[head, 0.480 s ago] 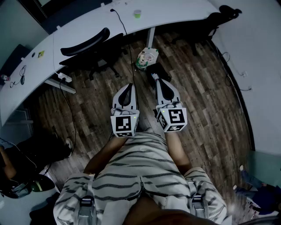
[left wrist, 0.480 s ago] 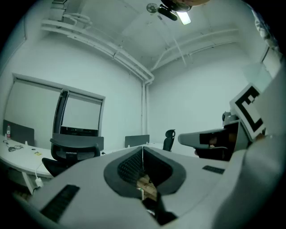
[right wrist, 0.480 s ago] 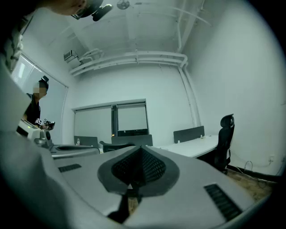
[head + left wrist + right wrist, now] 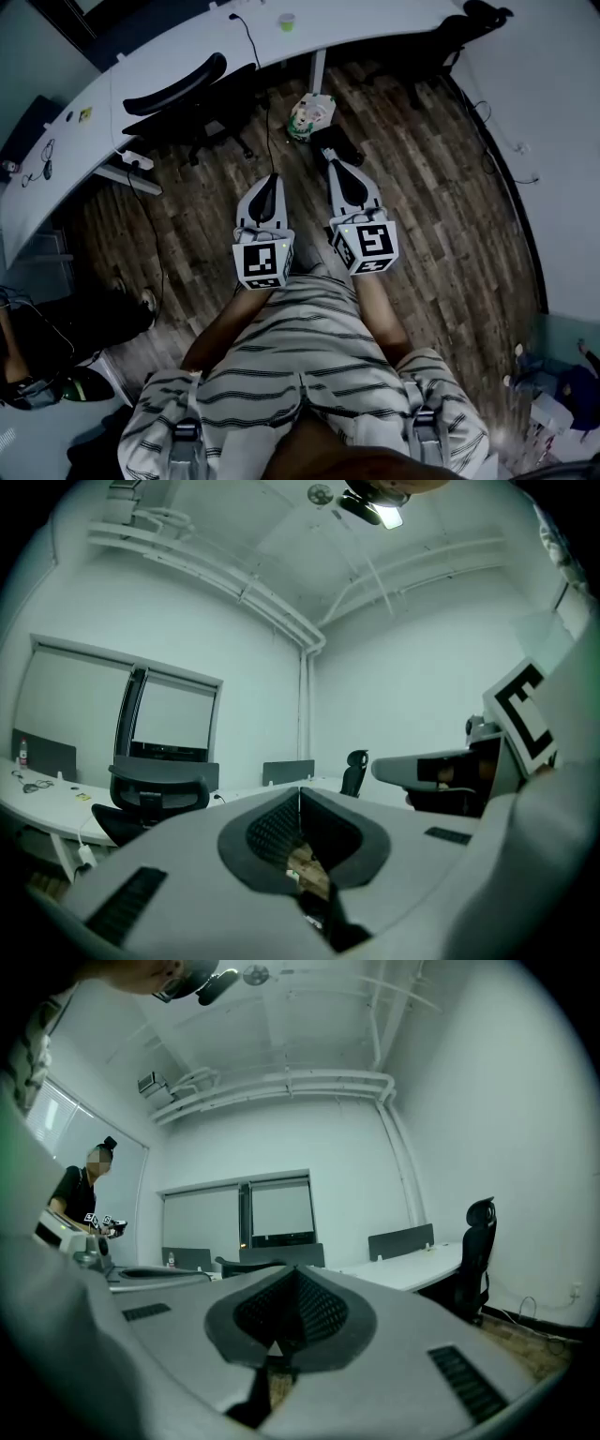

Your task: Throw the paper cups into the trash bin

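A small green-and-white paper cup (image 4: 287, 21) stands on the curved white desk (image 4: 187, 47) far ahead. Under the desk, on the wooden floor, sits the trash bin (image 4: 312, 114), lined with a white bag that holds rubbish. My left gripper (image 4: 268, 183) and right gripper (image 4: 336, 167) are held side by side in front of the person's striped shirt, pointing level toward the desk, well short of cup and bin. In the left gripper view the left gripper (image 4: 300, 789) has its jaws together with nothing between them. The right gripper (image 4: 295, 1269) looks the same in its own view. Neither gripper view shows the cup.
A black office chair (image 4: 178, 94) is tucked at the desk on the left, and another chair (image 4: 469, 28) stands at the far right. A cable (image 4: 267, 112) hangs from the desk to the floor. A black object (image 4: 337, 145) lies beside the bin. Another person (image 4: 80, 1194) stands at the left.
The head view has shifted slightly, so desk, cup and bin sit a little higher in the picture. Both grippers stay side by side and shut.
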The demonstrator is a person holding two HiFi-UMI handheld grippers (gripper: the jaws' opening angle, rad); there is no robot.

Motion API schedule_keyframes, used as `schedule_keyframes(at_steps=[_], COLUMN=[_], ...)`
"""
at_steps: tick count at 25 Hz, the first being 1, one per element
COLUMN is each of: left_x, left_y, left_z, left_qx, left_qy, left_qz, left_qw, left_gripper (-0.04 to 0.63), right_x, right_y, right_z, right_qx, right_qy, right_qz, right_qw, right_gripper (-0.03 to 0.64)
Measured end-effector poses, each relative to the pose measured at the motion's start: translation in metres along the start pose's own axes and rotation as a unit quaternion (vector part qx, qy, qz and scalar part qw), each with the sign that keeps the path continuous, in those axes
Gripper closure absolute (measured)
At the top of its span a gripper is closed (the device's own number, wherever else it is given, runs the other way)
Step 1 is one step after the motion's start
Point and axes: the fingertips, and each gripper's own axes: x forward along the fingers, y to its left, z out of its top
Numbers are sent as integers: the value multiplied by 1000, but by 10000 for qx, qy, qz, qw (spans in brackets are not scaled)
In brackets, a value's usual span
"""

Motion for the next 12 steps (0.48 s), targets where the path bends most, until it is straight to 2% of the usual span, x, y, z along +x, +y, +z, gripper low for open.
schedule_keyframes(at_steps=[12], left_x=[1], left_y=[-39], left_z=[-6], left_qx=[-79], left_qy=[57], left_qz=[-7], left_qw=[10000], left_gripper=[572], right_x=[-24], right_y=[-21], right_z=[-3], right_qx=[-1], right_qy=[-94], right_qz=[126], right_qw=[9999], right_gripper=[600])
